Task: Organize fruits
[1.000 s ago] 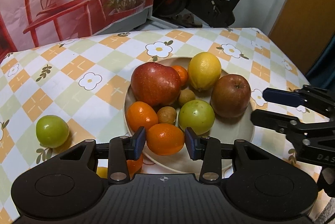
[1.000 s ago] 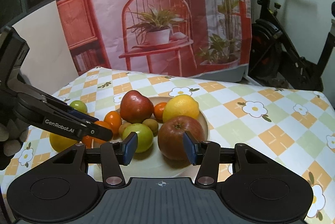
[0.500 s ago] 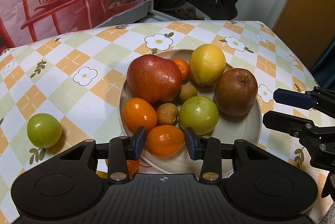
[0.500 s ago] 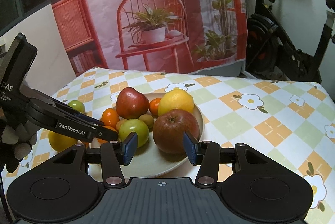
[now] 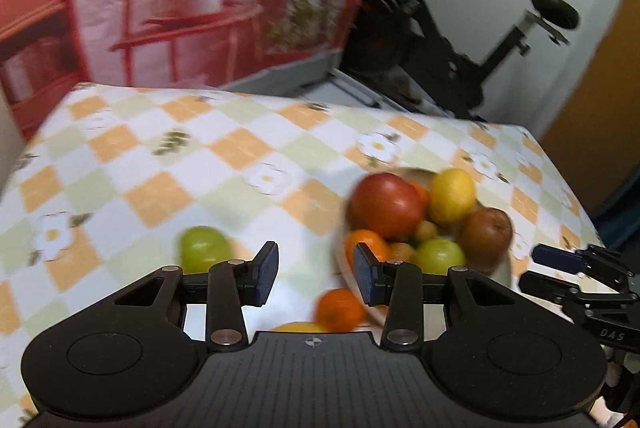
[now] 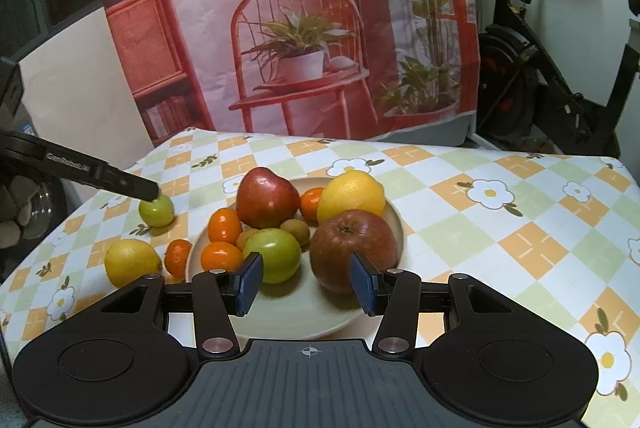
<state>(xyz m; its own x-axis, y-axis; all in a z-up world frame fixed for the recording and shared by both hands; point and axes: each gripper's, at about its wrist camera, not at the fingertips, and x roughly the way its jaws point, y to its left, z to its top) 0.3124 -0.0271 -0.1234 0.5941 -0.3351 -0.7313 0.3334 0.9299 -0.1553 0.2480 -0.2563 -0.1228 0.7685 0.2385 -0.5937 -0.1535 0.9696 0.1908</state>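
Observation:
A beige plate [image 6: 362, 312] holds several fruits: a red apple [image 6: 267, 197], a brown-red apple [image 6: 353, 248], a lemon [image 6: 352, 195], a green fruit [image 6: 274, 253], oranges and small brown fruits. A green fruit [image 6: 157, 210], a lemon [image 6: 132, 262] and an orange [image 6: 178, 257] lie on the cloth left of the plate. My left gripper [image 5: 316, 278] is open and empty, left of the plate [image 5: 502, 270], with the loose green fruit [image 5: 205, 248] ahead to its left. My right gripper [image 6: 306, 282] is open and empty over the plate's near side.
The table has a checked flower cloth [image 6: 500, 228]. Its right edge [image 5: 568, 180] and far edge are near. A red printed backdrop [image 6: 280, 28] and an exercise bike [image 6: 540, 76] stand behind. The left gripper's arm [image 6: 100, 176] reaches in above the loose green fruit.
My left gripper has swung left away from the plate's orange; the left view is blurred from motion. My right gripper has stayed open and drawn slightly closer to the plate.

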